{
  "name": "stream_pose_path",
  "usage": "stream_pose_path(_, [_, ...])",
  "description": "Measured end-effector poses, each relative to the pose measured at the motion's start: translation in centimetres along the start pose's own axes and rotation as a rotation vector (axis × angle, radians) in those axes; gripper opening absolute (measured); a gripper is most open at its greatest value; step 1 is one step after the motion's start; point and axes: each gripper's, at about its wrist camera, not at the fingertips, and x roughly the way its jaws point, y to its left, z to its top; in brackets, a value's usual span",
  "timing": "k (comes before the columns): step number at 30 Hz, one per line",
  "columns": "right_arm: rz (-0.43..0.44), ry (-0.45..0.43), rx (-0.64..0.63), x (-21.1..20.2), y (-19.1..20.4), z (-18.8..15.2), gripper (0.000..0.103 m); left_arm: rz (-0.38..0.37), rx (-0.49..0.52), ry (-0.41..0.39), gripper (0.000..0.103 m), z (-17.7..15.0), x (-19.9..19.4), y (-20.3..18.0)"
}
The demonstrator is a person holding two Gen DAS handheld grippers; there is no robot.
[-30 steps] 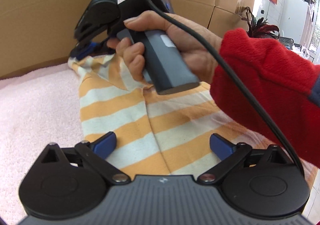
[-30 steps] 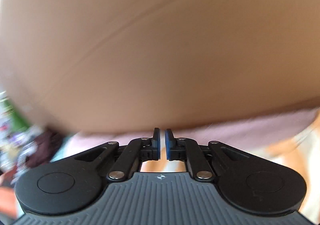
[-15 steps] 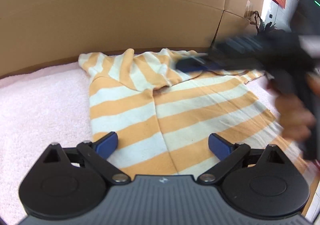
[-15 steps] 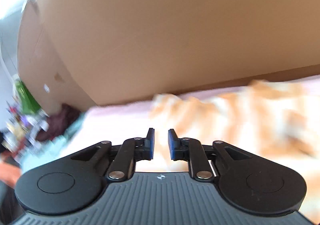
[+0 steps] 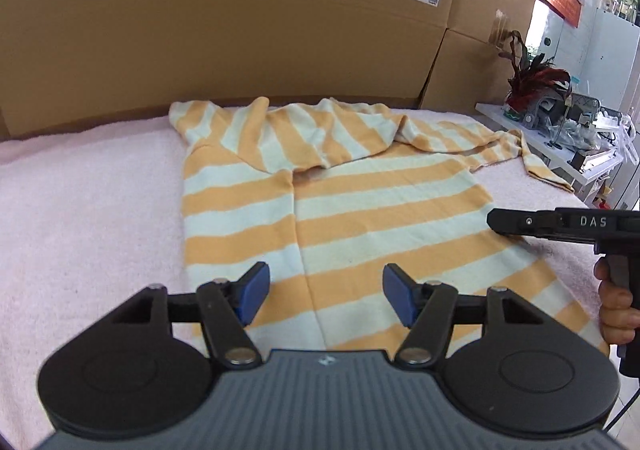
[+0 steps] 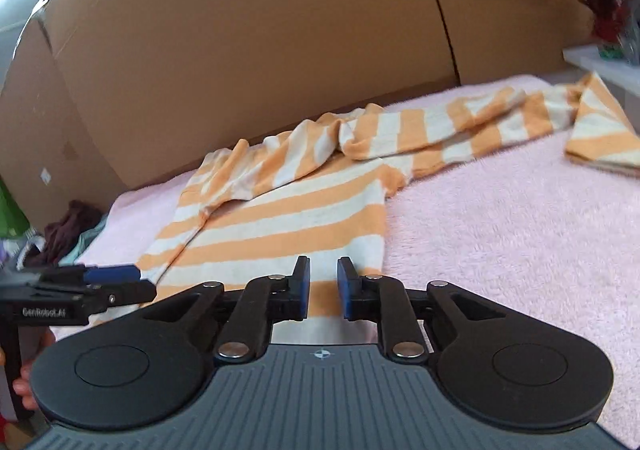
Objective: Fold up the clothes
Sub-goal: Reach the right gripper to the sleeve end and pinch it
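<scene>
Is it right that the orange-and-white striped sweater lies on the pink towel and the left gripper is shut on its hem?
Not quite. The striped sweater does lie on the pink towel, but the left wrist view shows the left gripper open, holding nothing.

Garment (image 5: 360,218) lay spread on the bed cover (image 5: 88,210) | one sleeve (image 5: 472,142) reached far right | cardboard boxes (image 5: 240,18) stood behind | left gripper (image 5: 325,296) near the hem | right gripper (image 6: 323,288) right of it
</scene>
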Motion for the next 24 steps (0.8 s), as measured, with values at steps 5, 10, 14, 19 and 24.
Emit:
stream_pose_path(5, [0.088, -0.010, 0.109, -0.5, -1.7, -0.2, 0.020, 0.072, 0.047, -0.017, 0.074, -1.9, 0.0, -1.3])
stream_pose_path(10, [0.112, -0.005, 0.136, -0.5, -1.8, -0.2, 0.022, 0.117, 0.083, -0.031, 0.081, -2.5, -0.2, -2.2])
stream_pose_path(14, [0.113, -0.001, 0.148, -0.1, -1.5, -0.3, 0.021, 0.095, -0.016, -0.009, 0.080, -2.2, -1.4, -1.9])
stream_pose_path(19, [0.110, 0.001, 0.141, 0.3, -0.9, -0.4, 0.021, 0.026, -0.039, 0.024, 0.080, -2.5, -2.4, -2.9])
stream_pose_path(24, [0.118, 0.001, 0.150, 0.4, -1.0, -0.5, 0.021, -0.017, 0.031, 0.027, 0.076, -0.8, -2.8, -4.0])
